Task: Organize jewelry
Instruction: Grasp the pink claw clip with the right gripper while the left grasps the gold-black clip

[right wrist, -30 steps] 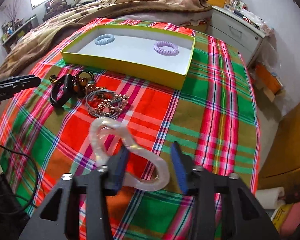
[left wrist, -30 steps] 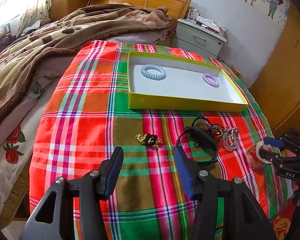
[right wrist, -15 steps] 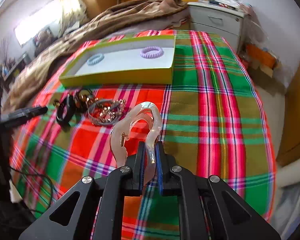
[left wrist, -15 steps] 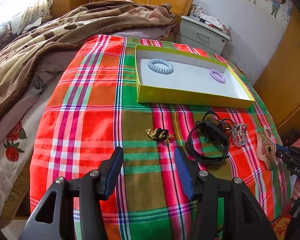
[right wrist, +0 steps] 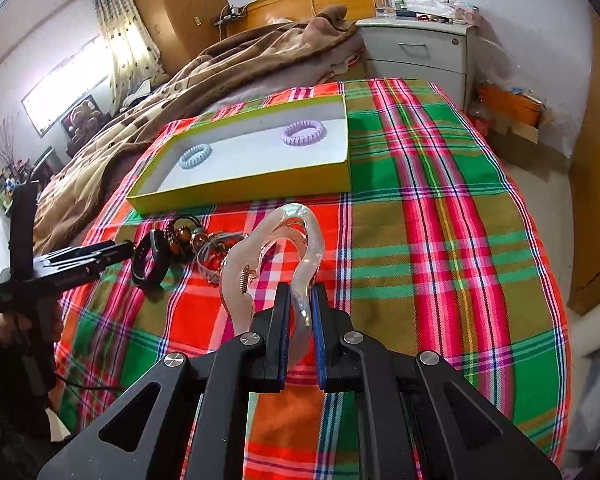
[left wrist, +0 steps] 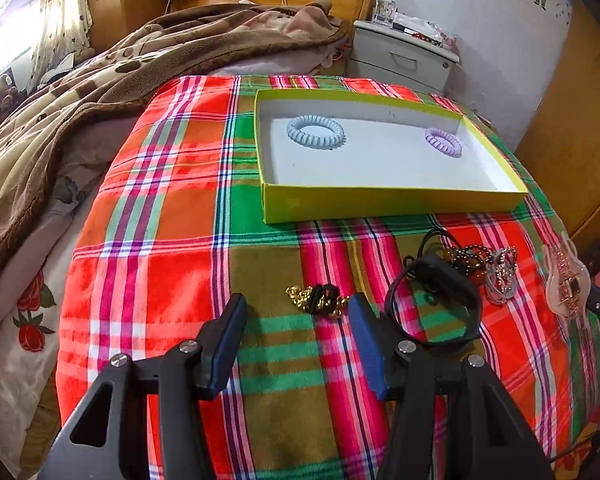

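The left tongs hang wide apart over the plaid cloth, with a gold chain piece just beyond their tips. A black band lies right of it. Farther right, the right tongs pinch a clear hair claw above the cloth, short of the yellow box
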A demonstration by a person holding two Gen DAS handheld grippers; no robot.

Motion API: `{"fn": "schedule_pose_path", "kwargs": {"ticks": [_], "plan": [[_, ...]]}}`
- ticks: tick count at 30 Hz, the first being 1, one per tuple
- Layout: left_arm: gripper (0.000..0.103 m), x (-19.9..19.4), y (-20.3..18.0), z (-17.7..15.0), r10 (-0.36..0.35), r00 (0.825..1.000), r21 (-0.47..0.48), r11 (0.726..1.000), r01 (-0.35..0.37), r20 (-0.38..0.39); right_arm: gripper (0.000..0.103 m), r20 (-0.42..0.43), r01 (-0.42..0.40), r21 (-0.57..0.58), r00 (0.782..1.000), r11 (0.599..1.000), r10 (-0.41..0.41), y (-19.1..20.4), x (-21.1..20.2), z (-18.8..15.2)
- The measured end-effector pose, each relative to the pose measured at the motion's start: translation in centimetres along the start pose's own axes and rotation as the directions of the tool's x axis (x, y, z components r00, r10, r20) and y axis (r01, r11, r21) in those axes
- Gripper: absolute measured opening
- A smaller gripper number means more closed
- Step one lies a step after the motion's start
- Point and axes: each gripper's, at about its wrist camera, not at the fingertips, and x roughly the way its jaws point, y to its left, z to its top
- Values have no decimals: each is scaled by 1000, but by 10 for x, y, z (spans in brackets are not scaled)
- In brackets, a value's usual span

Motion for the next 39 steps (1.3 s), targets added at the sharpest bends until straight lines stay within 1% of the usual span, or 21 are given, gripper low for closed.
{"fn": "schedule_pose_path", "kwargs": {"ticks": [3, 5, 8, 10, 12, 14, 16, 18, 24, 32, 39], "plan": [[55, 4, -6, 0, 16, 1000, 34, 999, -16, -6, 11, 5, 1, 4, 1000, 1000, -1, 3, 2, 0], [55, 6, -11, -1, 35, 999, 62, 997, -35, -1, 11, 12, 16, 2, 1000, 1000, -16, 5, 3, 0], [55, 7, -14, -1, 45, 999, 76, 996, -46, 8, 11, 14, 11, 9, 1000, 1000, -11, 6, 4, 0], [50, 7, -15, 0, 53, 999, 80, 995, -54, 13, 11, 14, 10, 7, 1000, 1000, -10, 6, 4, 0], [40, 6, -17, -1, 43, 999, 93, 995, -44, 16, 11, 15, 13, 9, 1000, 1000, -13, 6, 5, 0], [35, 6, -19, -1, 43, 999, 97, 994, -44, 14, 11, 15, 15, 11, 1000, 1000, -15, 6, 6, -1], [33, 5, -19, -1, 43, 999, 95, 994, -44, 14, 11, 17, 11, 22, 1000, 1000, -12, 5, 6, 0], [27, 4, -19, -1, 35, 999, 93, 995, -37, 13, 11, 17, 14, 27, 1000, 1000, -14, 4, 6, -1], [25, 1, -15, -3, 15, 1000, 68, 998, -16, 22, 11, 21, 16, 39, 1000, 999, -17, 3, 6, 0], [25, -10, -11, -1, 11, 999, 54, 998, -13, 50, 11, 33, 25, 27, 999, 999, -26, 9, 2, 3], [25, -24, -9, 6, -12, 997, 46, 999, 9, 74, 11, 58, 25, 17, 998, 1000, -26, 16, -3, 17]]}}
